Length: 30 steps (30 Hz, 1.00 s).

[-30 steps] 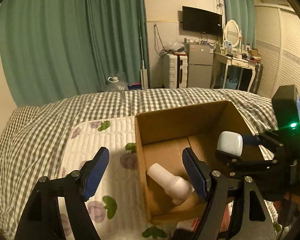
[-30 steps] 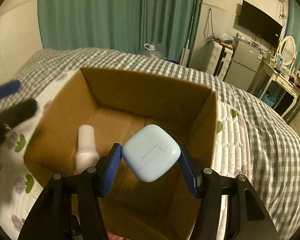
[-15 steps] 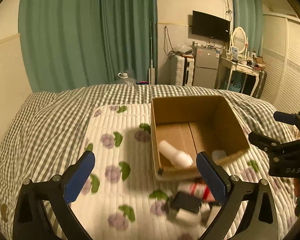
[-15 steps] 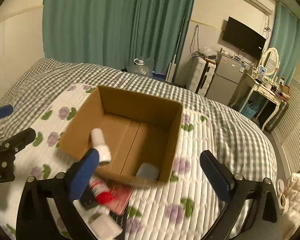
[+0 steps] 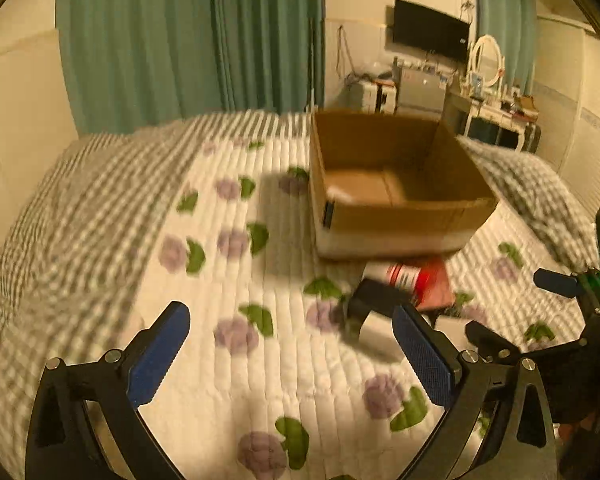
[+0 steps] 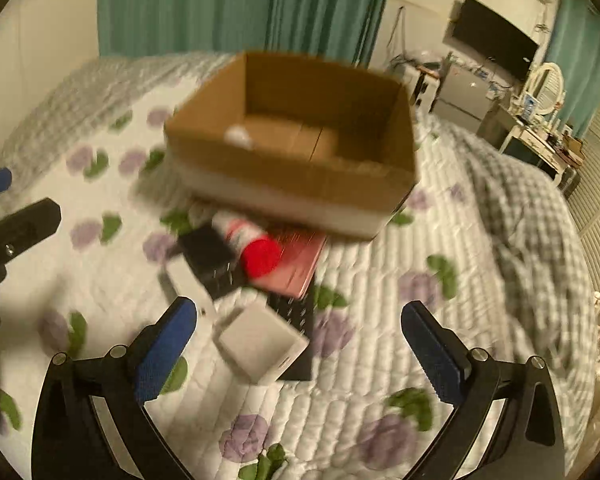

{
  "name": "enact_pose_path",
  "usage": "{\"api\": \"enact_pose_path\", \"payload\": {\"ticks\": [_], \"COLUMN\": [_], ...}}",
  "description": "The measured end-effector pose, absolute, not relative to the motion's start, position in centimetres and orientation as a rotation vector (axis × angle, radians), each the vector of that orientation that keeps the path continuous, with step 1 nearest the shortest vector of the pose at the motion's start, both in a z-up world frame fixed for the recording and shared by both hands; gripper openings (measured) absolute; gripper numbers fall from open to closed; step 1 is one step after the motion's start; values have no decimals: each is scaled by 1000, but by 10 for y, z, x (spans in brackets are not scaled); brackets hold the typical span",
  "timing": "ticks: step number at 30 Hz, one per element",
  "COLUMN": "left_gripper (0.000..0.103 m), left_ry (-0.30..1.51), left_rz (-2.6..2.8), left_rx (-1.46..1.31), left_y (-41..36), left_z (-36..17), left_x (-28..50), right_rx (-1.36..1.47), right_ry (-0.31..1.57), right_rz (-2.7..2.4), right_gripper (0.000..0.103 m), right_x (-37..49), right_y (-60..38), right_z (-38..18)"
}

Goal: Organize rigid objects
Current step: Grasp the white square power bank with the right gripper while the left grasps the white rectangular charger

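An open cardboard box (image 5: 400, 216) (image 6: 300, 196) stands on the flowered quilt; a white bottle (image 6: 238, 136) lies inside it. In front of the box lies a pile: a white bottle with a red cap (image 6: 256, 250) (image 5: 404, 274), a red flat book (image 6: 296, 264), a black block (image 6: 208, 250) (image 5: 374, 300), a white square box (image 6: 260, 344) and a flat black item (image 6: 294, 314). My left gripper (image 5: 290, 354) is open and empty, low over the quilt left of the pile. My right gripper (image 6: 300, 348) is open and empty, just above the white square box.
The checked bedspread (image 5: 80, 208) lies around the quilt (image 5: 260, 360). Green curtains (image 5: 188, 40) hang behind. A TV (image 6: 492, 50), fridge and dressing table (image 6: 540, 136) stand at the back right. Each gripper shows at the edge of the other's view.
My right gripper let go of the pale blue case into the box and opened. Both grippers pulled back and dropped low toward the pile in front of the box.
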<state>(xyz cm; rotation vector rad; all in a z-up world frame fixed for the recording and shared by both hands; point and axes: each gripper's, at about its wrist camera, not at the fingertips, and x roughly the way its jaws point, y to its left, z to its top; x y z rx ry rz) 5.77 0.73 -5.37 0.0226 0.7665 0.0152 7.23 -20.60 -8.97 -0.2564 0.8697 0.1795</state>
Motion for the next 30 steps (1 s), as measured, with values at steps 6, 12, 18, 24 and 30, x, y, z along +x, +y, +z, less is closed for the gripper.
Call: {"api": "enact_pose_path", "payload": {"ticks": [6, 12, 18, 24, 30], "left_gripper": [103, 103, 103, 103, 103], "left_ry": [853, 877, 897, 898, 921], "left_rz": [18, 19, 9, -6, -37], "left_rx": [33, 41, 59, 69, 66], "left_y": [6, 5, 0, -7, -30], "left_z": [-90, -99, -104, -106, -116], "left_x": [62, 64, 64, 66, 76], "right_rx": [-260, -262, -271, -176, -152], "right_ry": [963, 1047, 1048, 957, 926], "right_rz": [214, 234, 230, 220, 214], "right_gripper": [103, 84, 72, 72, 72], "right_x": [84, 93, 93, 87, 97], "right_y": [-196, -192, -191, -206, -226], "right_z": [-131, -157, -163, -133, -110]}}
